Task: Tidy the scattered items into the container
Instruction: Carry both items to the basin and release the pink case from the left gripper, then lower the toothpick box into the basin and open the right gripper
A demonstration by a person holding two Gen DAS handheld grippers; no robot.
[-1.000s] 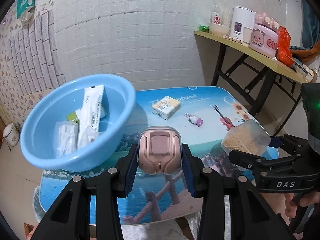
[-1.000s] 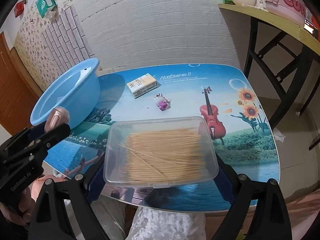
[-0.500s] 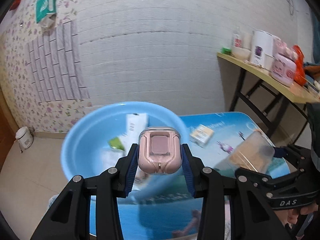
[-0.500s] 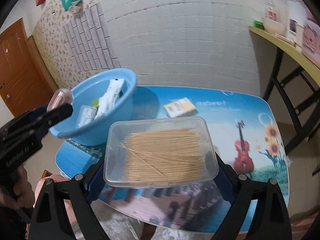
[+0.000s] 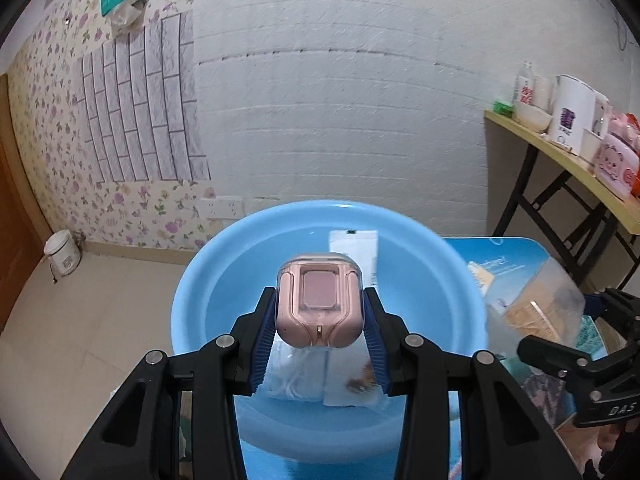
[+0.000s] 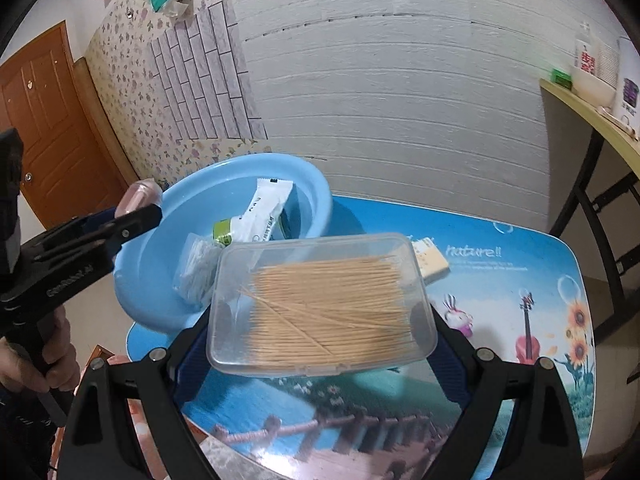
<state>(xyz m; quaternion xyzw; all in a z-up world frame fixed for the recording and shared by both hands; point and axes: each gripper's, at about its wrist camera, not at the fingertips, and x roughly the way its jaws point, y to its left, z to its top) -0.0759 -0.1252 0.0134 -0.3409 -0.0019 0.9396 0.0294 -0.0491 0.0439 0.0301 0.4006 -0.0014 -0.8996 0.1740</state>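
Left hand-held gripper (image 5: 320, 320) clamped on a pink earbud case (image 5: 320, 302) in a clear shell; blue finger pads (image 5: 264, 340) press both sides of the case; case is in the air above the blue basin (image 5: 208, 300), over its interior, not touching it. Right wrist view shows the same case (image 6: 140, 196) poking out at the basin's (image 6: 308, 184) left rim.

Right hand-held gripper (image 6: 320, 344) closed on a clear plastic box of toothpicks (image 6: 324, 304), gripped at its two short ends, held roughly flat; box sits in the air over the bench (image 6: 500, 280), just beside the basin's right side, partly overlapping its rim in this view. Left wrist view shows it blurred at right (image 5: 536, 304).

Inside the basin: a long white sachet (image 6: 268, 212) leaning against the far wall; a green-labelled item (image 6: 222, 232) at its lower end; a clear bag of white bits (image 6: 196, 264) near the front.

On the bench, outside the basin: a yellow-white small box (image 6: 430, 260) behind the toothpick box; a small bunny figure (image 6: 456, 316) to its right, mostly hidden by the gripper finger.
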